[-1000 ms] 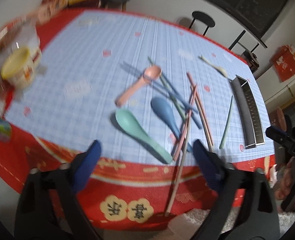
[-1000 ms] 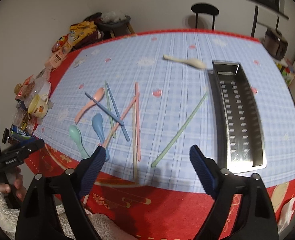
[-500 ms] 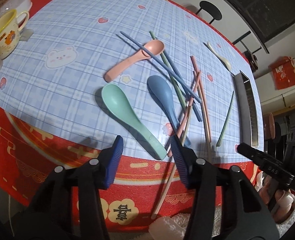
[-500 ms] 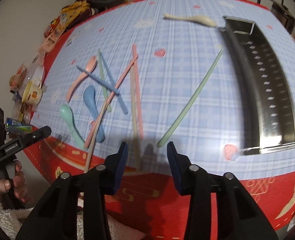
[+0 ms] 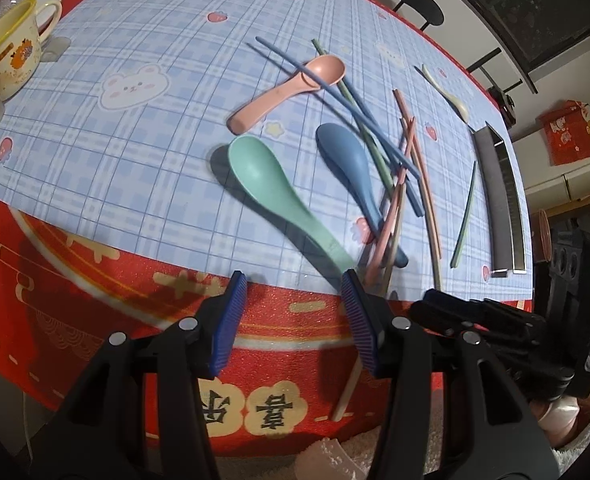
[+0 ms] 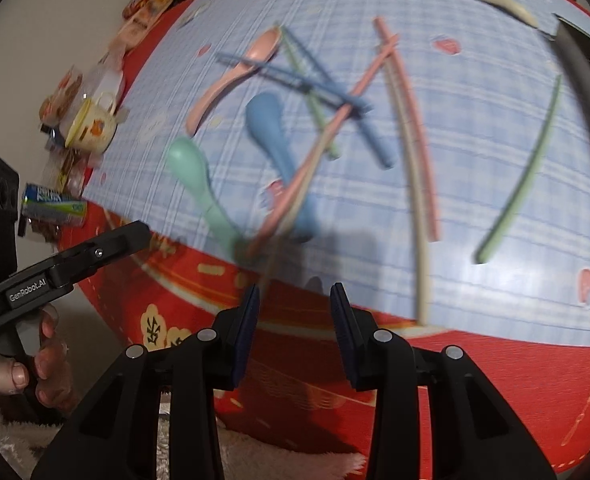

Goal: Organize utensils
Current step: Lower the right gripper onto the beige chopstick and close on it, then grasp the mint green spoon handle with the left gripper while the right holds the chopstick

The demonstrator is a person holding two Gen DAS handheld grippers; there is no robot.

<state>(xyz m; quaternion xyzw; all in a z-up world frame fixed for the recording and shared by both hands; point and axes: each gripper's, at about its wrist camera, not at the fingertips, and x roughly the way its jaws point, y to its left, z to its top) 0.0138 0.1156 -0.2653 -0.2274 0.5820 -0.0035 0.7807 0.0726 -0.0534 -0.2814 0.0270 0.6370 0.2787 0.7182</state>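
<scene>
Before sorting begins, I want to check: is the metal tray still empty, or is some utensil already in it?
Cannot tell fully. The metal tray shows side-on, its inside mostly hidden. No utensil sticks out; the green chopstick lies outside beside it.

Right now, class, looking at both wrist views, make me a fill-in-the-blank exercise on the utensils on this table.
1. The spoon with a blue chopstick lying across it is ____.
2. The metal tray holds ____ utensils.
3. Beside the green spoon lies the ____ spoon.
4. Both the left tongs and the right tongs hold ____.

Missing words: pink; no; blue; nothing
</scene>
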